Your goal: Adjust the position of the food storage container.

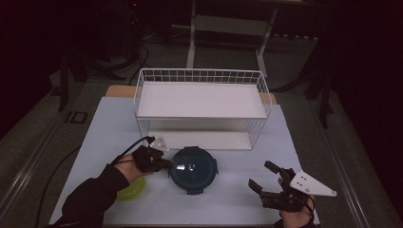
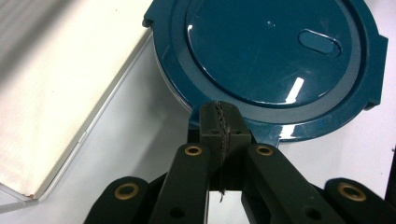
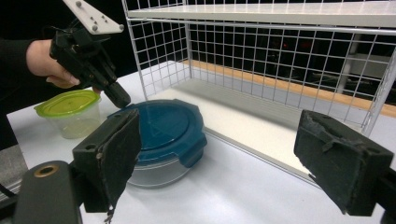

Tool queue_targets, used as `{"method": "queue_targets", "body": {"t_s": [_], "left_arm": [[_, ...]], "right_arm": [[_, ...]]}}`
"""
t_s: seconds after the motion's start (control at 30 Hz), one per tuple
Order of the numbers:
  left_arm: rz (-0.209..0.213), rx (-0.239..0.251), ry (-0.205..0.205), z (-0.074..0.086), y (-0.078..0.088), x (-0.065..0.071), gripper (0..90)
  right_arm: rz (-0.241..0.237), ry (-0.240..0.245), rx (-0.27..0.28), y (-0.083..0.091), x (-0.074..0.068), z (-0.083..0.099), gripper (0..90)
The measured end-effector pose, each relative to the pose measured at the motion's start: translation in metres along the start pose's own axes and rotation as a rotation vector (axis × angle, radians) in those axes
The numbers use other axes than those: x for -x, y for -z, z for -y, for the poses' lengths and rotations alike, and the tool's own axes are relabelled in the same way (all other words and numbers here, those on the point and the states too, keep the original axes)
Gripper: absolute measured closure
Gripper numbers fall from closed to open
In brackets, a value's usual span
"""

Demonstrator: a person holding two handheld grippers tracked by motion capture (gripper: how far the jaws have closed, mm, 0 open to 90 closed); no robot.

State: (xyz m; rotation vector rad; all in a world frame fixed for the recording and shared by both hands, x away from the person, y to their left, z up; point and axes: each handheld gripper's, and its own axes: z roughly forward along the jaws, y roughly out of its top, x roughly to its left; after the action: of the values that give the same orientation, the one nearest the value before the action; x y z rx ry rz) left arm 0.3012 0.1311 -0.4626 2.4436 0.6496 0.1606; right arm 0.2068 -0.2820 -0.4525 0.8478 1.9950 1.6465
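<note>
A round clear container with a dark blue clip lid (image 1: 193,168) (image 2: 271,60) (image 3: 163,130) stands at the table's middle front. My left gripper (image 1: 166,163) (image 2: 219,122) is shut, its pads pressed flat together with nothing between them. Its tip rests at the lid's left rim, and the right gripper view shows that gripper (image 3: 119,98) slanting down onto the rim. My right gripper (image 1: 260,175) (image 3: 229,158) stands wide open at the front right, a short way from the container, with nothing between its pads.
A small clear tub with a lime green lid (image 1: 132,189) (image 3: 70,109) sits under my left hand. A white wire rack (image 1: 202,102) (image 3: 280,56) with two shelves stands behind the container. Its lower shelf board (image 2: 51,93) lies close to the lid.
</note>
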Motion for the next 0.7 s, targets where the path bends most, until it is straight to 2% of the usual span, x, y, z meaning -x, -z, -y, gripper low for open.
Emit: {"method": "queue_targets", "body": {"t_s": [0.13, 0.37, 0.43, 0.7], "left_arm": [[-0.002, -0.007, -0.009, 0.002, 0.0, 0.0, 89.1], [0.008, -0.056, 0.003, 0.013, -0.004, -0.002, 89.0], [-0.008, -0.063, -0.007, 0.012, -0.004, 0.0, 89.0], [-0.015, -0.056, -0.002, 0.002, -0.01, -0.001, 89.0]], "right_arm": [[0.0, -0.003, 0.0, 0.0, 0.001, 0.0, 14.5], [0.001, -0.006, 0.002, 0.001, 0.001, 0.0, 14.6], [0.0, -0.003, -0.001, 0.0, 0.001, 0.0, 14.5], [-0.001, 0.0, -0.003, -0.001, 0.0, 0.001, 14.6]]}}
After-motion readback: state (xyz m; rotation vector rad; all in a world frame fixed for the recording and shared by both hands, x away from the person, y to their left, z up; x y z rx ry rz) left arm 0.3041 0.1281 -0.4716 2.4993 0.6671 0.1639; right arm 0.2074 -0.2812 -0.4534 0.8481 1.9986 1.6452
